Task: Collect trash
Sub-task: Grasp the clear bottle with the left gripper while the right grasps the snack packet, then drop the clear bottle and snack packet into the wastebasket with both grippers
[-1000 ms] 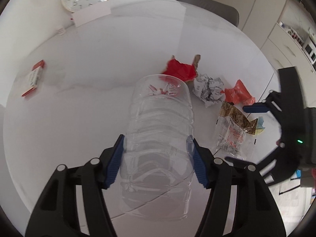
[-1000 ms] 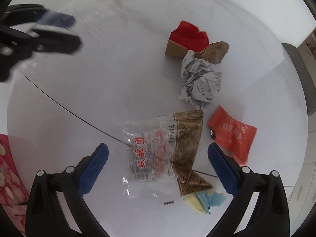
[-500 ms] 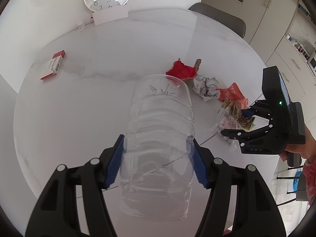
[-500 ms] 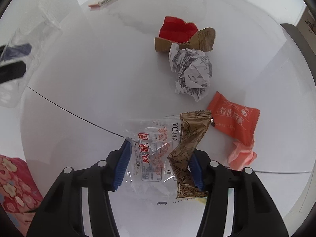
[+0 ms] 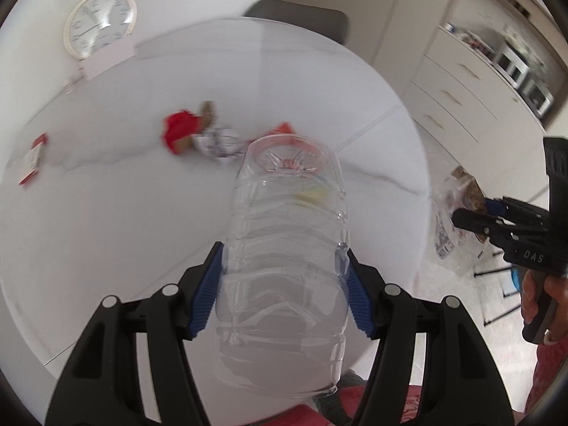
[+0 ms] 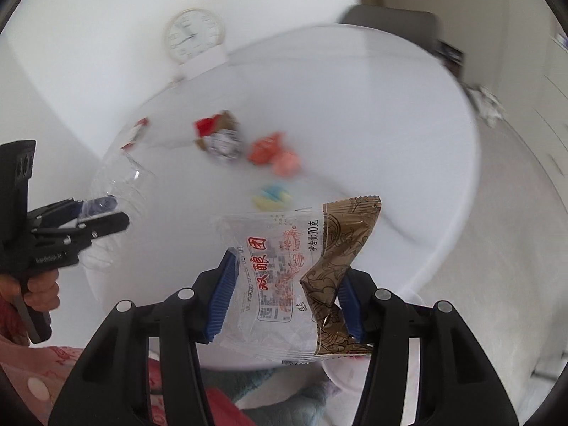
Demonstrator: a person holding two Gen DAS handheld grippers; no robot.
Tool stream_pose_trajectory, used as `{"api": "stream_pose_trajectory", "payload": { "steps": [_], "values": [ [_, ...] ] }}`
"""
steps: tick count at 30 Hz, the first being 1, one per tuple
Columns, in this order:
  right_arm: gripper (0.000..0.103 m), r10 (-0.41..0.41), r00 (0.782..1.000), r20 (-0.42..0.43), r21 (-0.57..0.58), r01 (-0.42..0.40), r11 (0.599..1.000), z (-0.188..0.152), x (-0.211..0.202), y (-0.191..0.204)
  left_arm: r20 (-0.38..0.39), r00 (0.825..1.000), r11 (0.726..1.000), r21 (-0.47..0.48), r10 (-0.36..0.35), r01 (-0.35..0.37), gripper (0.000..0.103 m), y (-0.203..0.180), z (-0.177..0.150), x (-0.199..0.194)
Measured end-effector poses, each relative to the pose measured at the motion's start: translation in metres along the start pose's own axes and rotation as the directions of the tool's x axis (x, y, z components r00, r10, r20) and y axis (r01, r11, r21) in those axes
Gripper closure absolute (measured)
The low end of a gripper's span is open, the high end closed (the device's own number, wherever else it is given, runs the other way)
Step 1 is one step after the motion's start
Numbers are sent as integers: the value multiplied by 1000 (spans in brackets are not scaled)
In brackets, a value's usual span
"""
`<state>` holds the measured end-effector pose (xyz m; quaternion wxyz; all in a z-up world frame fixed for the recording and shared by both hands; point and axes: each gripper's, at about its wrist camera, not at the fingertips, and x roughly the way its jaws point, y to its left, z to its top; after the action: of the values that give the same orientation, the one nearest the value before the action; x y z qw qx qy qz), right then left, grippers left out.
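left claw (image 5: 282,284): we see it clenched on a clear plastic bottle (image 5: 287,234), blue pads pressed to either flank of the ribbed body.
bottle axis: we read its length as running straight out along the fingers, base at the far end, so the bottle points away from the hand and hangs over the near edge of the white table (image 5: 142,195).
right claw (image 6: 285,293): we see it gripping a clear and brown snack wrapper (image 6: 291,266) across its width; the wrapper is lifted off the table and stands up between the pads, its brown end to the right.
claws to each other: in the left view the right claw shows at the far right with the wrapper dangling from it, beyond the table edge; in the right view the left claw and bottle sit at the left. We judge them side by side and well apart.
trash left on the table: red crumpled paper (image 5: 179,129), a crumpled printed paper ball (image 6: 223,143) touching it, an orange packet (image 6: 264,147) just right of that, and small yellow and blue scraps (image 6: 271,197) nearest us.
deciding relation: both loads are clear of the table on the near side. We see no bin in either view, so we cannot say which way the drop lies.
next pick: we judge the yellow and blue scraps closest to the right claw.
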<state>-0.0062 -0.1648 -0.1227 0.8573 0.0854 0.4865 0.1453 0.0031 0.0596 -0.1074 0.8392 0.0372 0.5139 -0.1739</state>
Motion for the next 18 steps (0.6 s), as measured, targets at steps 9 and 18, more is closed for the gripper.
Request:
{"api": "stream_pose_trajectory", "payload": {
  "steps": [9, 18],
  "values": [
    [47, -89, 981, -175, 238, 129, 963, -112, 29, -113, -53, 996, 979, 186, -76, 85, 42, -114, -9, 25],
    [24, -48, 922, -383, 256, 155, 954, -162, 146, -145, -130, 989, 934, 337, -75, 115, 42, -194, -38, 48]
  ]
}}
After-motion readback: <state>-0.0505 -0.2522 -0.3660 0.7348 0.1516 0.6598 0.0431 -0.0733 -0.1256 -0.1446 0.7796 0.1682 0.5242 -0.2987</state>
